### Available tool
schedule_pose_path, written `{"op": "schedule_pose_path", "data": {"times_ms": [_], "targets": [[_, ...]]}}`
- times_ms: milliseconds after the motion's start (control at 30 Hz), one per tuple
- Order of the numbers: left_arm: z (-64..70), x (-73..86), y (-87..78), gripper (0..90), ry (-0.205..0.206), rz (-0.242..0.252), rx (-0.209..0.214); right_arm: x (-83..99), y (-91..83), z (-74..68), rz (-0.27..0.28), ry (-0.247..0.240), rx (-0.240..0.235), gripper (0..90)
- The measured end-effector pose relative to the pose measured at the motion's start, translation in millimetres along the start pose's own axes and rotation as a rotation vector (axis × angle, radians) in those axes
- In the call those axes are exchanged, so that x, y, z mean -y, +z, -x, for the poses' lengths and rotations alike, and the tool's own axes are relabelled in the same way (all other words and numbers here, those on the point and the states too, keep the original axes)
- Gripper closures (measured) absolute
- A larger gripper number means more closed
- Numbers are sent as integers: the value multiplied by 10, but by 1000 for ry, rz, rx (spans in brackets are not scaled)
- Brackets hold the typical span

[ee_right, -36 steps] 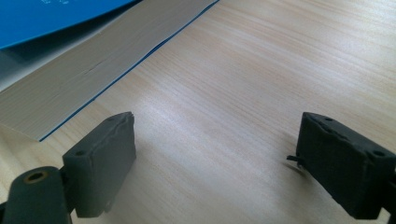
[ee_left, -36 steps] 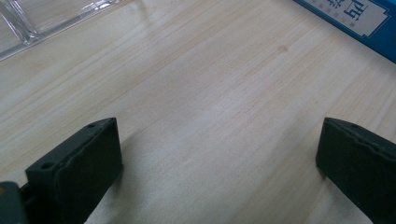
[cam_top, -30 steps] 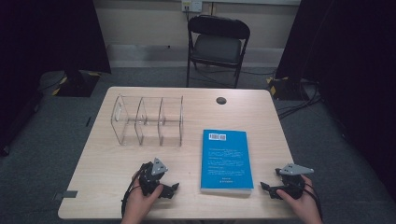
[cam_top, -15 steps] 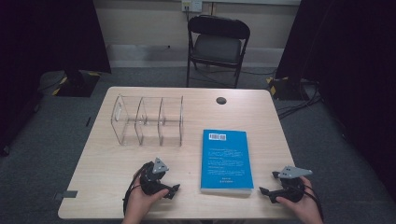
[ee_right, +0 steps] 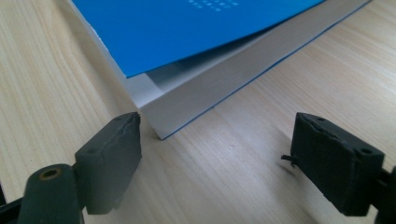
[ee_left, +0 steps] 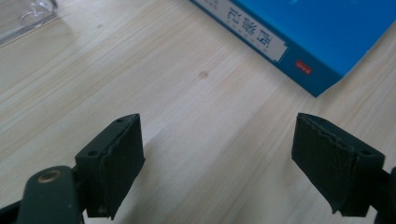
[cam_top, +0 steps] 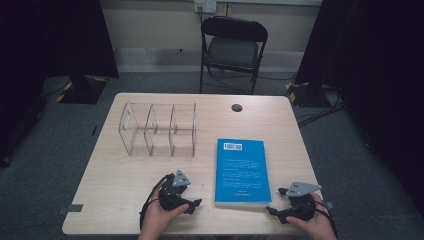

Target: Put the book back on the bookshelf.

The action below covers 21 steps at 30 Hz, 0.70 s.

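Book: blue paperback (cam_top: 239, 171) lies flat at the table's (cam_top: 105, 175) near edge, between both grippers.
Handling: probably light, stiff as a block (cover corner lifts).
Hold: page edge near corner (ee_right: 159, 116).
Left gripper (cam_top: 192, 198): jaws wide, empty.
Right gripper (cam_top: 276, 201): jaws wide, empty, just beside the corner.

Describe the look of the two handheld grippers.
Both are black. The left gripper and right gripper each carry a grey three-cornered plate on top and trail a black cable. Each has two blocky black jaws with rough, dark pads.
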<state>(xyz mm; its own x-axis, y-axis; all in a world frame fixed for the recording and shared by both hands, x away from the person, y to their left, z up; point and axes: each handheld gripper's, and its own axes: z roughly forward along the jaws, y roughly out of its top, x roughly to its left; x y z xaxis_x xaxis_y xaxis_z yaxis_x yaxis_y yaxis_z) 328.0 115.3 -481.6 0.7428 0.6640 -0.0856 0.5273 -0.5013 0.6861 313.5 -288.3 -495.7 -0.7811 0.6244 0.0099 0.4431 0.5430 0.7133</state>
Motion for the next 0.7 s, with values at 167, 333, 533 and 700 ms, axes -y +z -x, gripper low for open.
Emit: {"op": "schedule_pose_path", "data": {"times_ms": [167, 333, 533, 700], "targets": [[66, -31, 46, 166, 34, -31, 9, -18, 27, -44, 7, -15, -3, 183], [111, -65, 64, 166, 47, -14, 17, -28, 74, -109, 31, -5, 9, 182], [180, -78, 115, 166, 68, -29, 37, -44, 100, -128, 33, 4, 16, 165], [209, -86, 141, 165, 80, -28, 41, -70, 120, -160, 47, 0, 7, 253]]}}
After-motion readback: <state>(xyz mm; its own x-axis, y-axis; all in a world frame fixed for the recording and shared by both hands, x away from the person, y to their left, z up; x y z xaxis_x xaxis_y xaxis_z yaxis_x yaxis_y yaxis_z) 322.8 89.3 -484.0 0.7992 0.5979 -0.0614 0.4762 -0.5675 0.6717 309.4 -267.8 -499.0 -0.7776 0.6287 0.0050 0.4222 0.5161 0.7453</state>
